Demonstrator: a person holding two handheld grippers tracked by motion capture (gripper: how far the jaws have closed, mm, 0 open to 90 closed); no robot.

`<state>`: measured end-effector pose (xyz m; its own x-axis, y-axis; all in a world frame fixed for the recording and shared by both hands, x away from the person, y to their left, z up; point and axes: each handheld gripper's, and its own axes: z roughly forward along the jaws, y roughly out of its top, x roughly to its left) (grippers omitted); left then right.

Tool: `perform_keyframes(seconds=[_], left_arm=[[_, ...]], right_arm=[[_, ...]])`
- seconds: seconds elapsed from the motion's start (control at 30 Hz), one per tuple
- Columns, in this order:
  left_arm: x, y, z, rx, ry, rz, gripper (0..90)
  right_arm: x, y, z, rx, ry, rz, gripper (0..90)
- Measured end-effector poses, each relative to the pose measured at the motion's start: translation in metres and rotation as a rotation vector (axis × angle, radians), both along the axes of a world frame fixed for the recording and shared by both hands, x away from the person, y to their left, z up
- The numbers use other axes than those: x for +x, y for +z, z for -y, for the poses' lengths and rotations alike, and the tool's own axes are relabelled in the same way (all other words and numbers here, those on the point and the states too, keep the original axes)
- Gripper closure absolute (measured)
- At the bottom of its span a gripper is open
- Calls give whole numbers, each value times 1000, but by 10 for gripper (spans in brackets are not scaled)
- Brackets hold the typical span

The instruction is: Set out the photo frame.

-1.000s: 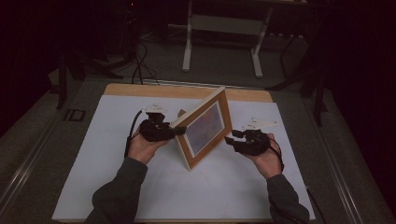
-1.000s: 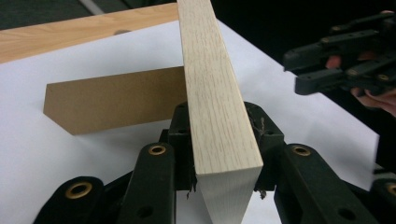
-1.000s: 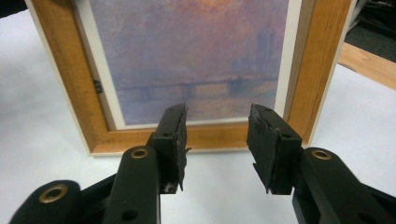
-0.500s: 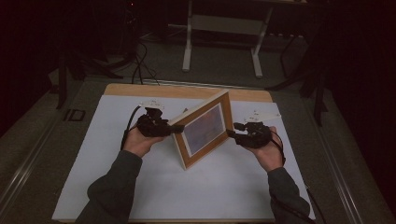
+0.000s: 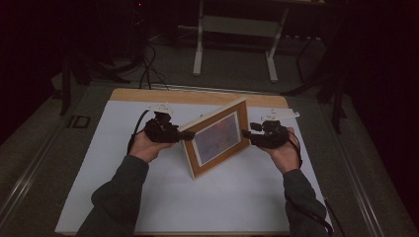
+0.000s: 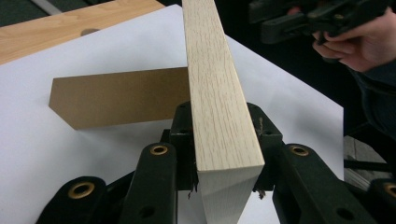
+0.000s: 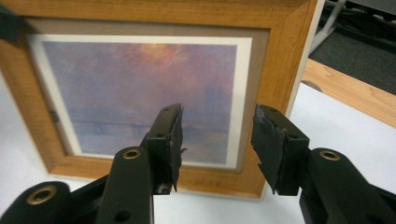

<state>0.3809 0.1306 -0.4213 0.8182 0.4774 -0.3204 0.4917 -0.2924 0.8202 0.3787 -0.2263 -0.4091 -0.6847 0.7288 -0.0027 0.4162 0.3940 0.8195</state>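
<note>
Picture frame stands tilted mid-surface. Left tongs clamp its edge at 9 o'clock, both pads on wood. Right tongs just opened, nothing between, off the 3 o'clock edge. Keep left grip firm; set stand flat before letting go.

The room is dim, lit mainly over the tabletop, a light wooden board whose bare far edge shows beyond a large white sheet covering most of it. Grey carpeted floor lies around it. Beyond stands a white metal table frame on two legs. Black cables trail across the floor at far left, beside dark stands.
</note>
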Motion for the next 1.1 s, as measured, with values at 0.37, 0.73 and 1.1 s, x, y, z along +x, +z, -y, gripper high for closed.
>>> perform_keyframes(seconds=[0.37, 0.73, 1.1], left_arm=[[5, -2, 0, -24, -43, -7, 702], [14, -2, 1, -25, -107, -11, 708], [20, -3, 0, -32, -137, -22, 708]], right_arm=[[25, 6, 13, 73, -46, -6, 394], [48, 5, 7, 19, -16, -23, 236], [69, -8, 5, 35, 86, -88, 183]])
